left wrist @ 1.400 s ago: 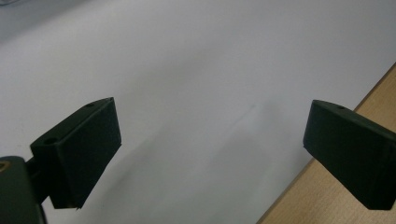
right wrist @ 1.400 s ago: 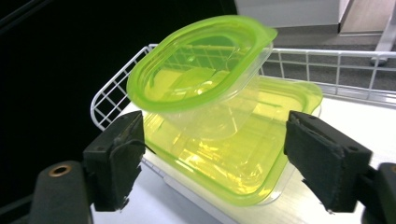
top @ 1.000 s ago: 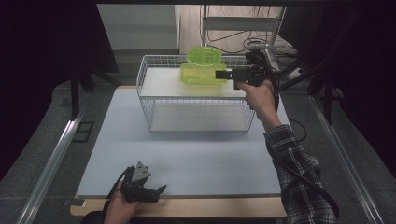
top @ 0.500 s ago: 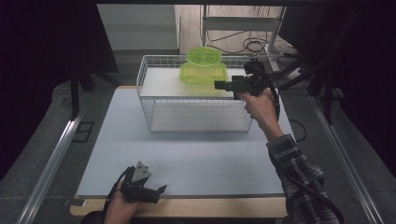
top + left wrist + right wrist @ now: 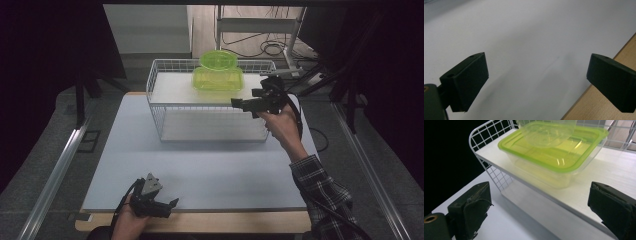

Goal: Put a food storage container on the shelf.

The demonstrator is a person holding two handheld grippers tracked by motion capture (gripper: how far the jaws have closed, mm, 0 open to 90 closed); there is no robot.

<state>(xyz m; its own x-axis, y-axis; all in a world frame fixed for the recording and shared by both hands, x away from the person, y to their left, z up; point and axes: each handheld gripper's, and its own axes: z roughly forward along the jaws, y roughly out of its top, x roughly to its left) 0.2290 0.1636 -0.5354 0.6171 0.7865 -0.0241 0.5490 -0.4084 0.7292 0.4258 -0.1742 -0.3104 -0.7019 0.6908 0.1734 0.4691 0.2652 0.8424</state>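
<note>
This looks like a lab or test bench set up for recording. A wooden table [image 5: 200, 222] carries a plain pale mat [image 5: 210, 165], ringed by black curtains [image 5: 45, 60] at nine and three o'clock. Toward twelve, loose cables [image 5: 260, 47] trail across the floor by a metal stand [image 5: 292, 35] (bare, functional furnishing throughout), and aluminium rails [image 5: 55, 170] flank the table.

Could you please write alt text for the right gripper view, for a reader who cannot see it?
A clear rectangular container with a green lid sits on the upper shelf of a white wire rack, with a round clear bowl on top. The right gripper is open, its black jaws wide apart in the foreground.
</note>
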